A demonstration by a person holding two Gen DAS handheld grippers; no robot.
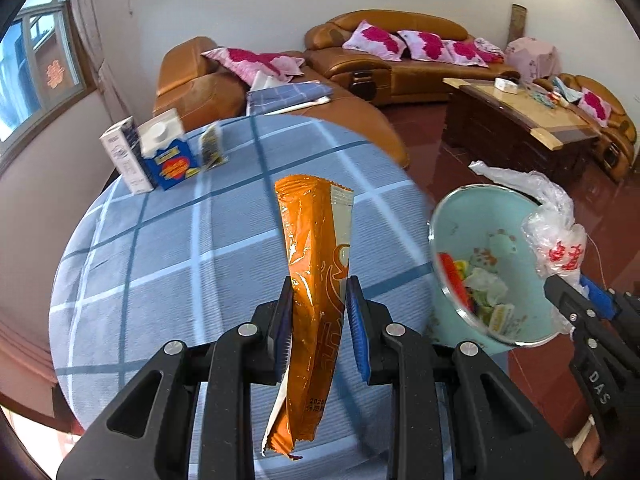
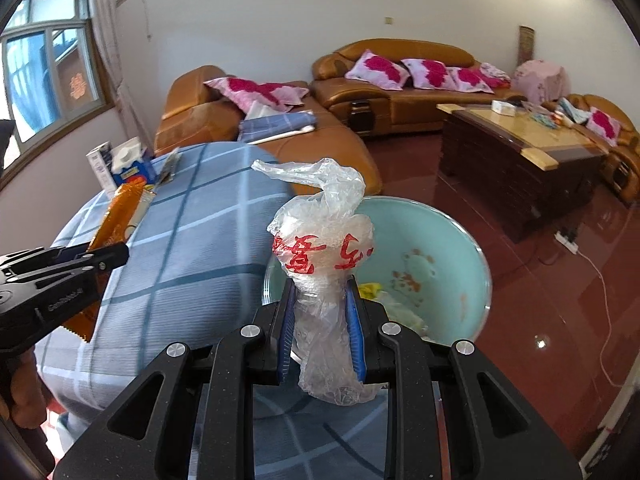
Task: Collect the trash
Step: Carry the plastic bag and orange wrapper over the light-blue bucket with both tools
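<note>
Left claw (image 1: 318,304) clamps an orange wrapper (image 1: 316,280); right claw (image 2: 322,312) pinches a plastic bag (image 2: 324,256).

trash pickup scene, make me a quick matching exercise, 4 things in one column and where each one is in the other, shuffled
Things:
1. orange wrapper
2. plastic bag
3. blue carton
4. pink pillows

Places:
A. on the sofa
B. standing at the far edge of the checked table
C. in the right gripper, over the green bin
D. in the left gripper

Pairs: 1-D, 2-C, 3-B, 4-A
</note>
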